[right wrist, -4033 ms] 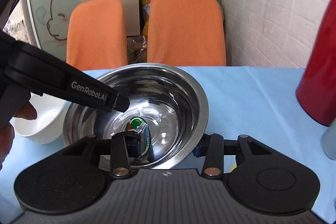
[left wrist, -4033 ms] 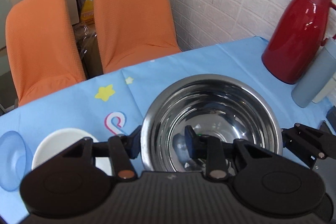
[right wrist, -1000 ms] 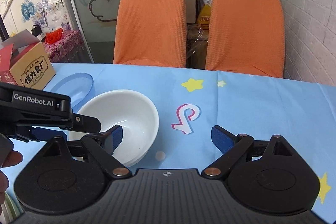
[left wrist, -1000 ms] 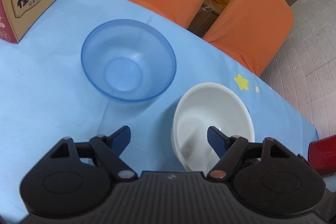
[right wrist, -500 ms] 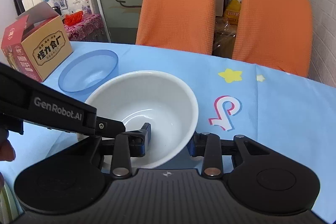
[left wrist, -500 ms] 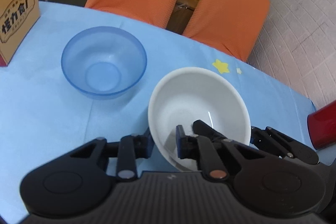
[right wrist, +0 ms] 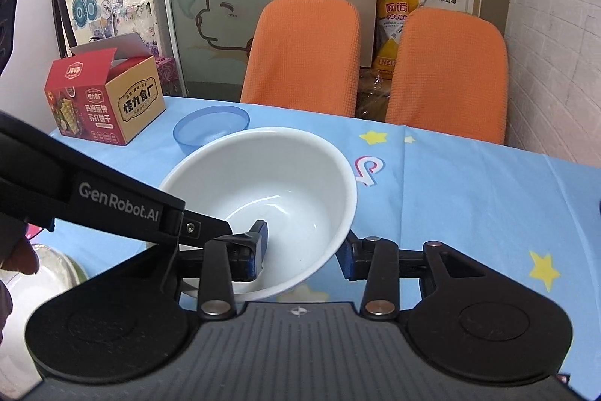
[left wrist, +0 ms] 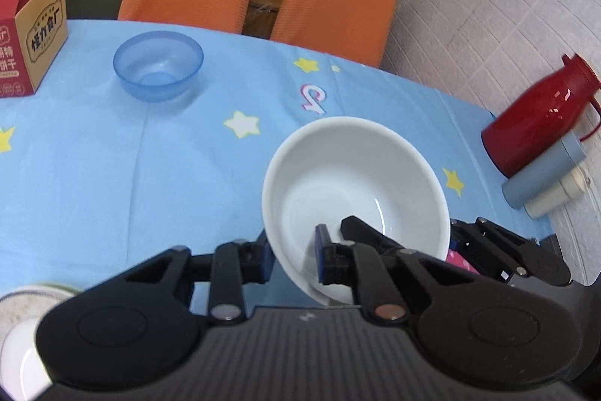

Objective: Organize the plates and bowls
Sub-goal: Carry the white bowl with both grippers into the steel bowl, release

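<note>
- Left gripper (left wrist: 295, 260) is clamped on the near rim of a white bowl (left wrist: 349, 183), one finger inside, one outside.
- Right gripper (right wrist: 304, 250) pinches the same bowl's opposite rim.
- A blue bowl (left wrist: 157, 64) sits far ahead, left of the left gripper.

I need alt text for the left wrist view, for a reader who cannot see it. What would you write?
The left tool is shut on the rim of a white bowl, with the right tool at the opposite rim. Behind, on the blue tablecloth, stand a blue bowl, a snack box and a red thermos.
</note>
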